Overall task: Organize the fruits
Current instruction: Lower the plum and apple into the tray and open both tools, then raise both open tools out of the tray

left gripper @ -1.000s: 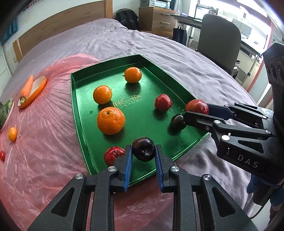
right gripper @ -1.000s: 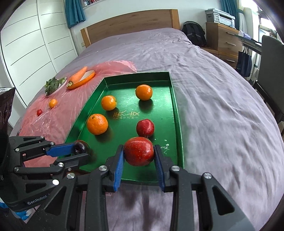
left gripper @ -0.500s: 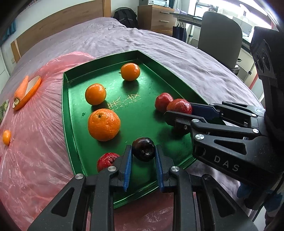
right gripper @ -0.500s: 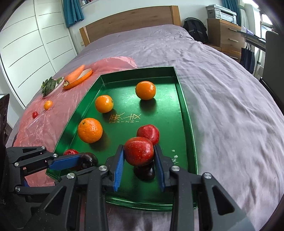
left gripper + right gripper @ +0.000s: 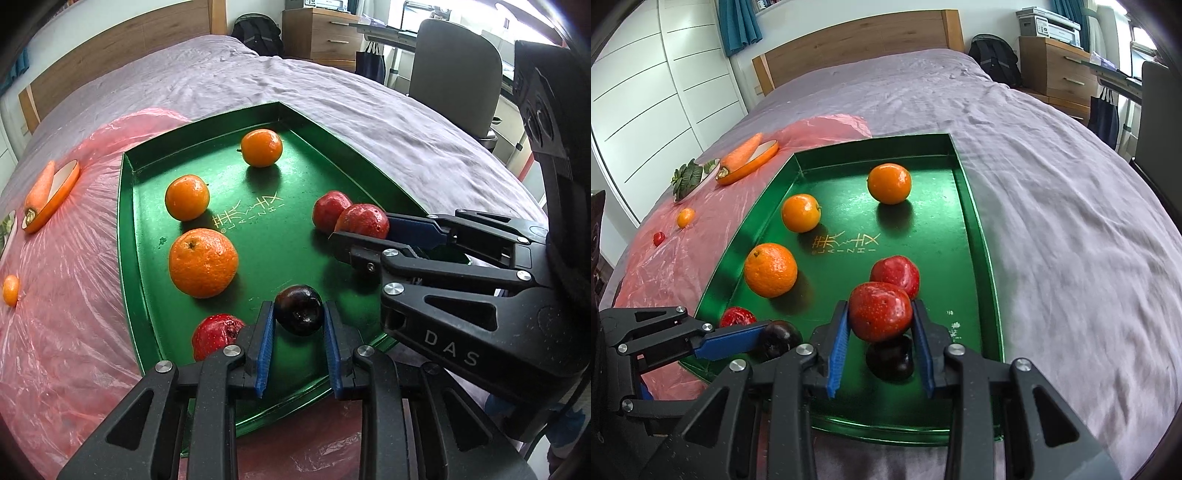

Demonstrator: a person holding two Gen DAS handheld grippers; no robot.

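Note:
A green tray (image 5: 125, 229) lies on the bed and holds three oranges, among them a large one (image 5: 203, 263), and several red and dark fruits. My left gripper (image 5: 298, 321) is shut on a dark plum (image 5: 299, 310) low over the tray's near end, beside a red fruit (image 5: 216, 334). My right gripper (image 5: 881, 321) is shut on a red apple (image 5: 880, 312), held just above a second dark plum (image 5: 890, 356) and close to another red apple (image 5: 895, 275). In the right wrist view the left gripper (image 5: 764, 338) shows at the lower left with its plum.
A pink plastic sheet (image 5: 665, 258) covers the bed left of the tray. On it are a carrot on an orange plate (image 5: 746, 158), leafy greens (image 5: 685, 177), a small orange (image 5: 686, 217) and a small red fruit (image 5: 658, 238). An office chair (image 5: 454, 66) stands beyond the bed's right side.
My right gripper has carried the red apple from the tray's right edge inward and lower, next to the other red apple and over the second plum. The left gripper has barely moved.

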